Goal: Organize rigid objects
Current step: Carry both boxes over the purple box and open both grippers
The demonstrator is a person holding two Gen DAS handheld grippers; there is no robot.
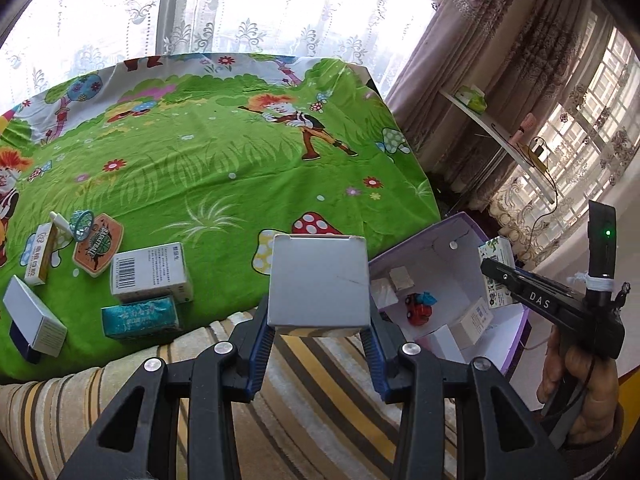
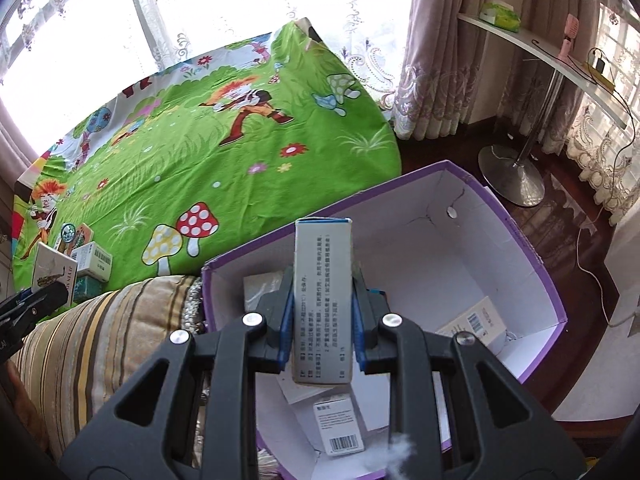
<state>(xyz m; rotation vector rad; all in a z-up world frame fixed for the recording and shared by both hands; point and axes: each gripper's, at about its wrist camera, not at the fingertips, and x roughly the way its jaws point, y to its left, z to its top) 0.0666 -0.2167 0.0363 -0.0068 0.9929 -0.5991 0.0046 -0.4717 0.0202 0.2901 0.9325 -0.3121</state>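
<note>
Left gripper [image 1: 318,334] clamped on a plain grey-white box [image 1: 319,282], pads pressing its two side faces; the box is held off the ground above the edge of the green cartoon cloth [image 1: 224,168] and the striped cushion [image 1: 320,380]. Right gripper [image 2: 322,316] clamped narrow on a slim upright box with printed text [image 2: 323,304], blue trim at its top end; it hangs over the open purple-sided carton [image 2: 532,264].

Inside the carton, right wrist view: a small barcode box [image 2: 340,426] low near the front wall, another white box with barcode [image 2: 472,320] at the right side, flat white pieces under the held box. Left wrist view shows the same carton to the right, with a small red toy car [image 1: 418,310] on its floor and white packets around it.

Still on the cloth, left side: white box with barcode [image 1: 152,272], teal box [image 1: 140,316] just in front of it, long white box [image 1: 34,322] at the near edge, an orange basketball-print piece with a small hoop [image 1: 98,246], and a narrow box [image 1: 40,256] beside it.

A person's hand [image 1: 580,392] grips the right gripper's handle at the right edge of the left wrist view. Lace curtains [image 1: 224,12] behind; white shelf [image 2: 552,56] on a metal stand to the right.
</note>
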